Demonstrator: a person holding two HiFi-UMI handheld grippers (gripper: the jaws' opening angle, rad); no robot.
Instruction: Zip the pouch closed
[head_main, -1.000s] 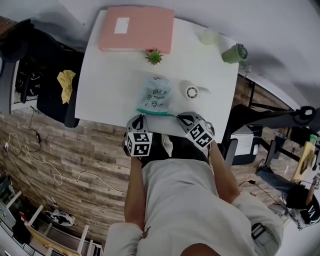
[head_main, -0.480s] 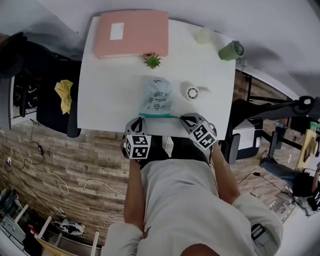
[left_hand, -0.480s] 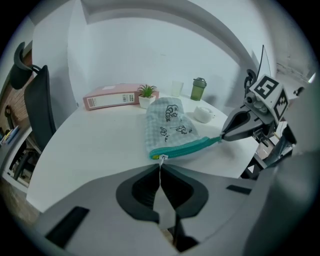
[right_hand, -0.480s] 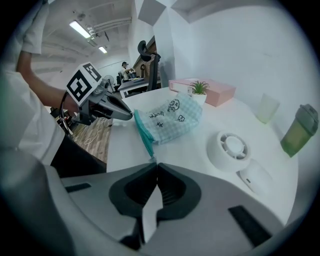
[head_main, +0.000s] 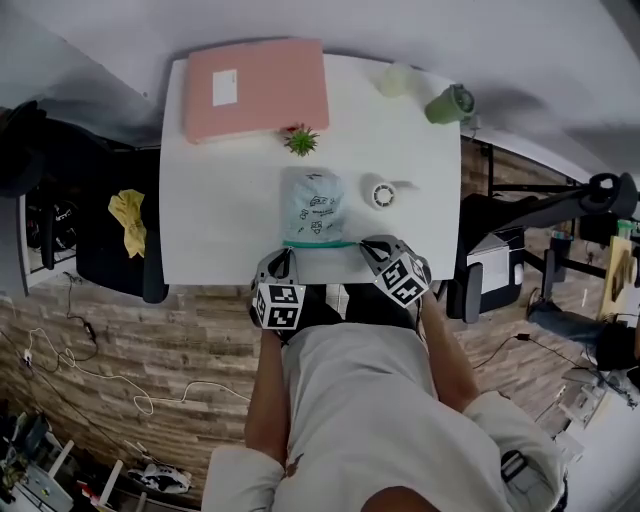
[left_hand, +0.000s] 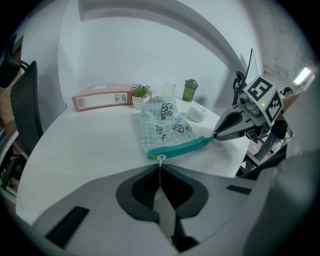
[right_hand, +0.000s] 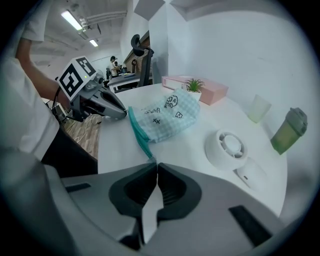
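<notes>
A pale blue checked pouch (head_main: 312, 204) with little drawings lies on the white table (head_main: 215, 215), its teal zip edge (head_main: 320, 243) toward me. My left gripper (head_main: 285, 256) sits at the zip's left end, shut on the thin white zip pull (left_hand: 161, 158). My right gripper (head_main: 364, 247) is shut on the teal tail at the zip's right end (right_hand: 148, 153). The left gripper view shows the pouch (left_hand: 164, 125) with the right gripper (left_hand: 218, 134) at its far corner. From the right gripper view, the left gripper (right_hand: 124, 114) meets the pouch (right_hand: 167, 116) at the other end.
At the table's far side stand a pink box (head_main: 256, 88), a small potted plant (head_main: 301, 140), a translucent cup (head_main: 395, 80) and a green bottle (head_main: 447, 104). A white round device (head_main: 381, 193) sits right of the pouch. A black chair (head_main: 105, 235) stands at the left.
The head view has shifted slightly. Both grippers keep their hold at the ends of the zip edge, which now runs more level across the picture.
</notes>
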